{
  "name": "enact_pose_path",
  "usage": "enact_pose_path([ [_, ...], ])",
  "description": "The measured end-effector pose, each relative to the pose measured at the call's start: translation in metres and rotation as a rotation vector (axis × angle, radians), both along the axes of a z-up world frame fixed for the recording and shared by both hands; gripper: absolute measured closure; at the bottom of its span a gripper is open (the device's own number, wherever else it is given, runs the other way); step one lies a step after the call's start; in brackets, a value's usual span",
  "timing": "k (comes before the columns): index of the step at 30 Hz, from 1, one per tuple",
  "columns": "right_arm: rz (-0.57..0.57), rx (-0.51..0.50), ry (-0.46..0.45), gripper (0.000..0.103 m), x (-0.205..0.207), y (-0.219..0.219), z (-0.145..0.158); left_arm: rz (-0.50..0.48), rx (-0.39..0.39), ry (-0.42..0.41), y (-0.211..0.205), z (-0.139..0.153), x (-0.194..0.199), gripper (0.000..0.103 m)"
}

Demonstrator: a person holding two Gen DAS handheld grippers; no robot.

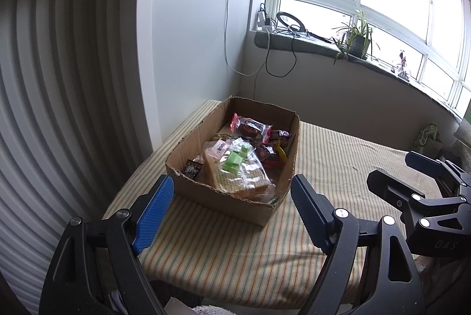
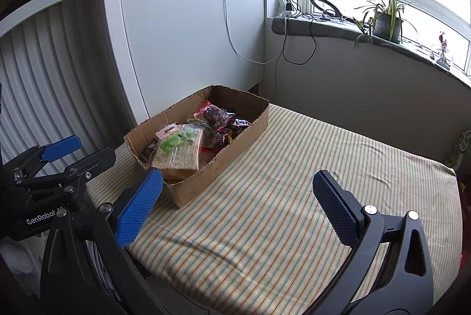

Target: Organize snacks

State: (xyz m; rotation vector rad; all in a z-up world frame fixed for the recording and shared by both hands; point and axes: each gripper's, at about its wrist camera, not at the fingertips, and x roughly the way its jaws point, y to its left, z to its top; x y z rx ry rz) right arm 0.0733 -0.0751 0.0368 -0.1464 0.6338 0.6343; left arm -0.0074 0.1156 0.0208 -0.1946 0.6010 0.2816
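I held my left claw (image 1: 231,191) released, hovering at the near end of the cardboard box (image 1: 206,197), which sat at the striped mattress's (image 2: 279,197) far left corner, full of snack packets (image 1: 250,129). My right claw (image 2: 238,191) was released too, over bare mattress beside it.

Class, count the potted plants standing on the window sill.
1: a green spider plant in a grey pot, on the grey stone window sill, right of the black ring light.
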Motion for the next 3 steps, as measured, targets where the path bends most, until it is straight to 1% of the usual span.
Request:
enact_pose_path([
  [3, -0.007, 0.001, 0.002, 0.0, 0.0017, -0.0017, -0.0019, -0.005, 0.01, -0.004, -0.0019, -0.0003, -0.0011, 0.021],
])
